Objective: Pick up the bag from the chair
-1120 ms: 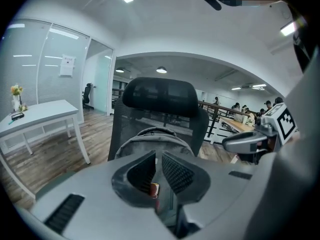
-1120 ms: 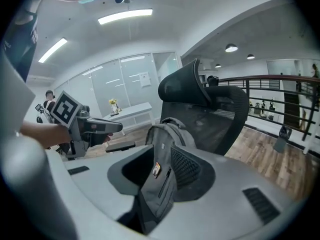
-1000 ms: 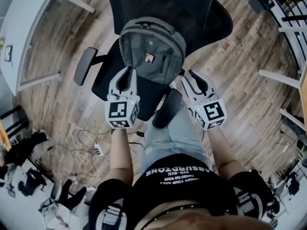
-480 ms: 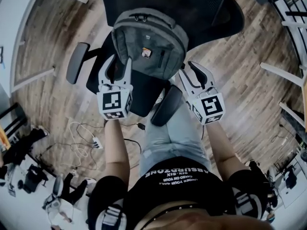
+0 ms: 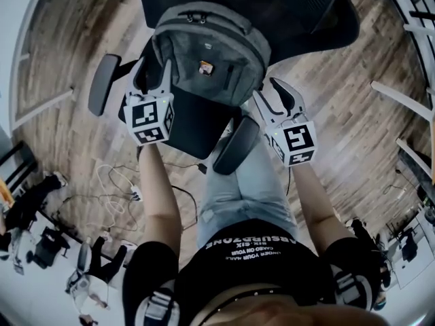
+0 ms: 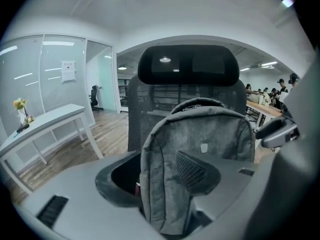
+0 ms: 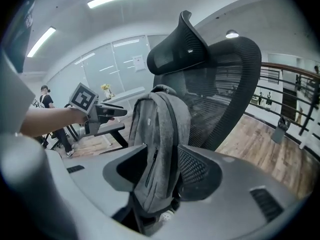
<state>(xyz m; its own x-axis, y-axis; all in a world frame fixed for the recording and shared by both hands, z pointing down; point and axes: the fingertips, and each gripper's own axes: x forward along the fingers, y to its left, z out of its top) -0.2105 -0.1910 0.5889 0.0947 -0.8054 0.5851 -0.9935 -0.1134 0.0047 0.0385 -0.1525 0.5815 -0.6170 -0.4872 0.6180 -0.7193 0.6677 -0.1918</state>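
A grey backpack [image 5: 204, 53] stands upright on the black office chair [image 5: 197, 124], leaning on the backrest. My left gripper [image 5: 152, 73] is open at the bag's lower left side, with its fingertips beside the fabric. In the left gripper view the backpack [image 6: 200, 149] fills the gap ahead of the open left gripper [image 6: 160, 176]. My right gripper [image 5: 268, 90] is open just off the bag's lower right corner, above the right armrest [image 5: 234, 145]. The right gripper view shows the backpack [image 7: 160, 129] side-on beyond the open right gripper [image 7: 162, 171], and the left gripper [image 7: 95, 111] across from it.
The chair's left armrest [image 5: 102, 83] sticks out beside my left gripper. A white table [image 5: 27, 60] stands at the left, and cables [image 5: 115, 189] lie on the wooden floor. A railing [image 5: 408, 19] runs at the far right. The headrest [image 6: 187, 64] rises behind the bag.
Both grippers have moved forward to the bag. The left one went further, up along the bag's left side. Both stayed open.
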